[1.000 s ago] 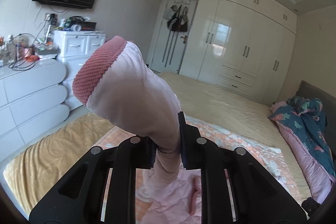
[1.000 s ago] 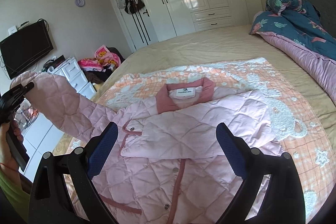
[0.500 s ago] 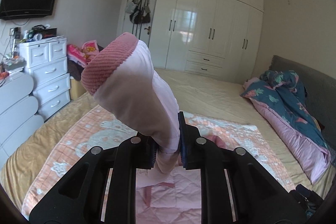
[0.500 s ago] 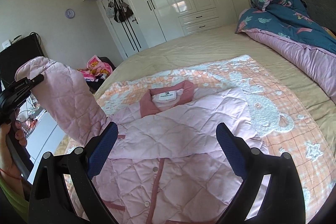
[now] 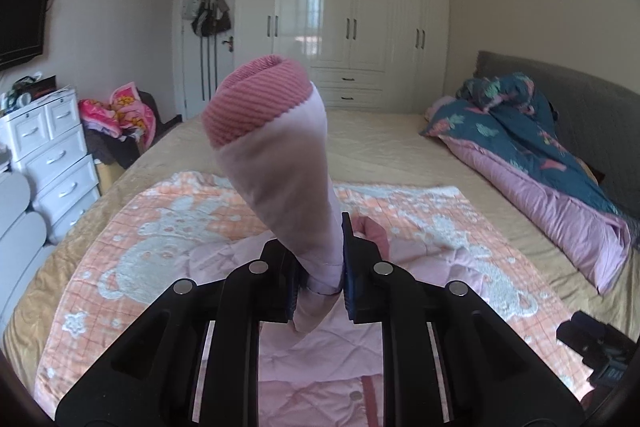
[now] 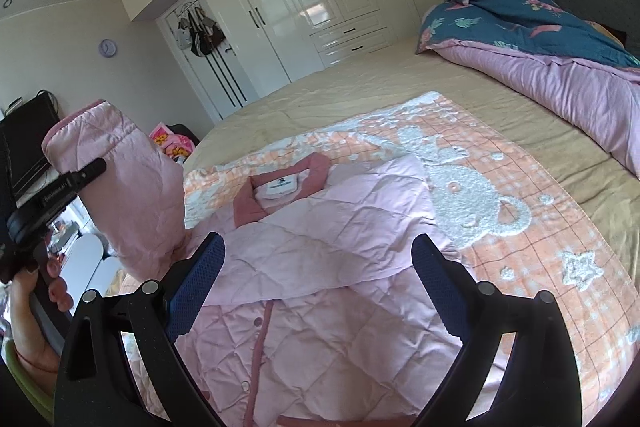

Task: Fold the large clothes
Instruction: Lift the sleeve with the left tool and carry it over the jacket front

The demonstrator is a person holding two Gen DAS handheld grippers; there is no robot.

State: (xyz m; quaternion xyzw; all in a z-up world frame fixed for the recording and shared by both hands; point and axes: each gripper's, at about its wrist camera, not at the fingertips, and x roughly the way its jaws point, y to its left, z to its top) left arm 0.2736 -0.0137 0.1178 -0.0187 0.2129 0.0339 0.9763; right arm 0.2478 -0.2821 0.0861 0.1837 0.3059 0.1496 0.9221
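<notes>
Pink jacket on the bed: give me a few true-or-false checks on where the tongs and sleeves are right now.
1. The left tongs are shut on the jacket's sleeve. True.
2. The right tongs grip the collar. False: they are open, holding nothing.
3. The other sleeve lies folded across the jacket's chest. True.
4. The pink jacket lies straight on the bare floor. False: it lies on an orange bear-pattern blanket.

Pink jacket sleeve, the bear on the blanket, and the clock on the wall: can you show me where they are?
sleeve (image 5: 280, 163), left wrist view, on its pale pink middle below the ribbed cuff.
bear (image 6: 476, 203), right wrist view, on its white fluffy face.
clock (image 6: 108, 48), right wrist view, on its round face.
</notes>
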